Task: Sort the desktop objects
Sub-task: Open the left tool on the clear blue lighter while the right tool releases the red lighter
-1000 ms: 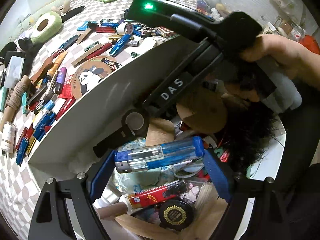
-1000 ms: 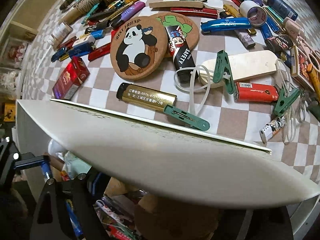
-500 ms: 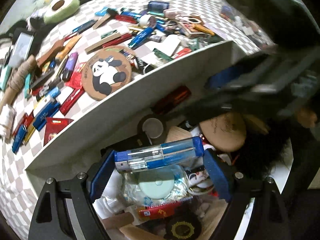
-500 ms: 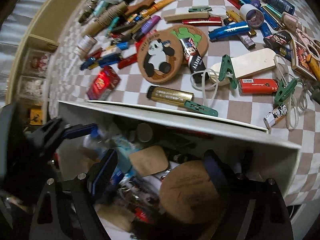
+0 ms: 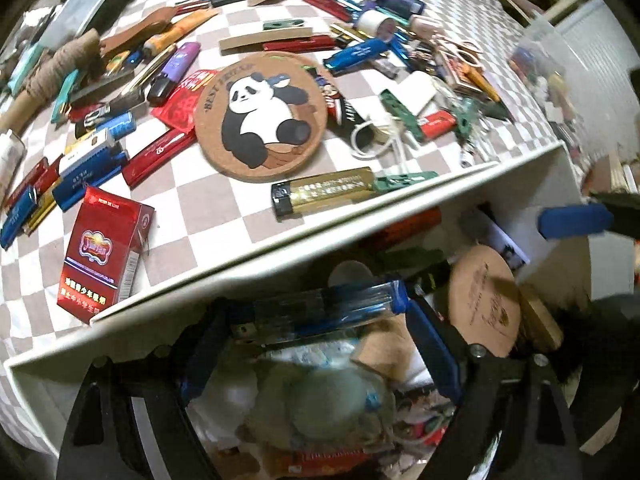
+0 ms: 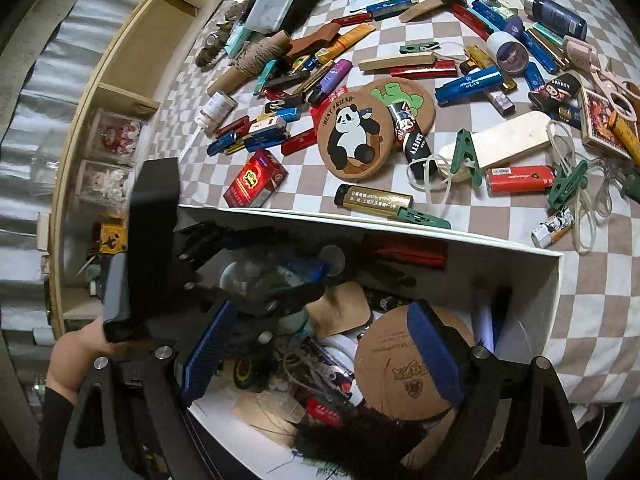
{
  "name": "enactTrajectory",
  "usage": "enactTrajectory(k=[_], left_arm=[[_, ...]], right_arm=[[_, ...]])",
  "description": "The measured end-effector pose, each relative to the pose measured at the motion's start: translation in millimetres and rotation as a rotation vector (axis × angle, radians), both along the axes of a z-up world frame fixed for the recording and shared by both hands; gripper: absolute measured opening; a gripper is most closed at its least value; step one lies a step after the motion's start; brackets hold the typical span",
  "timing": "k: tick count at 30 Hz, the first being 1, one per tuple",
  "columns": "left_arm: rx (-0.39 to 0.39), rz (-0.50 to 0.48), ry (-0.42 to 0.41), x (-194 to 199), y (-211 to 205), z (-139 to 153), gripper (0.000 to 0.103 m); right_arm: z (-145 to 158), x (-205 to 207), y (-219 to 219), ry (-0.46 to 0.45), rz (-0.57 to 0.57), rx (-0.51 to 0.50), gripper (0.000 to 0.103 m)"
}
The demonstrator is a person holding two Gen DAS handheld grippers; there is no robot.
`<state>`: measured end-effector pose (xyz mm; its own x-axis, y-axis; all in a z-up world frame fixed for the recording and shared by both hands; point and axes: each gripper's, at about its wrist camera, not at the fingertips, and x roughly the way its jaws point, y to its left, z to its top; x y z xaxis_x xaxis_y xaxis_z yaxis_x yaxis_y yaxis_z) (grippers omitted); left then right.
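Left gripper (image 5: 320, 312): clamped on a clear blue lighter (image 5: 316, 304), held crosswise over the box.
Right gripper (image 6: 320, 348): fingers wide apart, nothing between them, hanging over the box too.
Box (image 5: 280, 248): white, directly under both grippers, already heaped with odds and ends; a cork coaster (image 6: 400, 376) lies just below the right fingers.
Table (image 5: 208, 208): checked cloth beyond the box's far wall, thick with loose items.
Coasters out there: two, a panda coaster (image 5: 260, 116) overlapping a green-printed one (image 6: 412, 100).
Red pack (image 5: 100, 260): one, ahead and left of the left gripper, hard by the box wall.
Gold lighter (image 5: 324, 194): one, just past the wall, straight ahead.
Green clips: I count about four; some are tangled in white cord.
Other lighters: well over a dozen, too jumbled to count exactly.
Progress: my guess is midway. Plenty sits in the box, plenty more lies on the cloth, and the held lighter looks bound for the box.
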<state>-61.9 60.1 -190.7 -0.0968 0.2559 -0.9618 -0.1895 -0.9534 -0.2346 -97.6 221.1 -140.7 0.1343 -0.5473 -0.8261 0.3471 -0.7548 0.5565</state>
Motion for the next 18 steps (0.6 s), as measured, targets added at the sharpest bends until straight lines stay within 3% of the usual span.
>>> enactTrajectory(k=[18], left_arm=[[0.015, 0.038, -0.029, -6.1, -0.3, -6.3, 0.090]], right_arm=[[2.6, 2.3, -1.0, -0.010, 0.013, -0.011, 0.088]])
